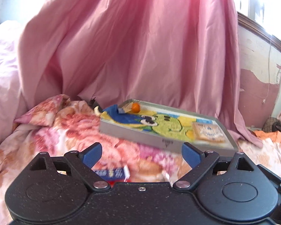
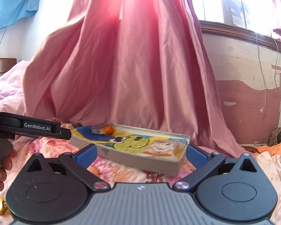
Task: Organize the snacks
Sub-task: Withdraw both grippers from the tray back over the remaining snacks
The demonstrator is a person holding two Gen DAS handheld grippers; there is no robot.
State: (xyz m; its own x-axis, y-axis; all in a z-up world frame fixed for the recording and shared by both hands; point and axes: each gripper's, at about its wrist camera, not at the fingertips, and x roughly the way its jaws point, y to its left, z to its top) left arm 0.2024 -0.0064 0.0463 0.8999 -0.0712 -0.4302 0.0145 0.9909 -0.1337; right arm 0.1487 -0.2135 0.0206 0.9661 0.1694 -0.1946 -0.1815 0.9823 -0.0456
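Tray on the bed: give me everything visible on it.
The tray is shallow, rectangular, with grey walls that look like metal. A cartoon-print cloth lines it. It rests roughly level on the floral bedding. Inside: a small orange fruit in the far corner, and a wrapped bread-like snack at the right end. Neither gripper touches it.

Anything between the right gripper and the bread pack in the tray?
Only the tray's near wall. The right gripper is open and empty, and the bread pack lies inside the tray behind that wall, at its right end. From above, nothing visible covers the pack.
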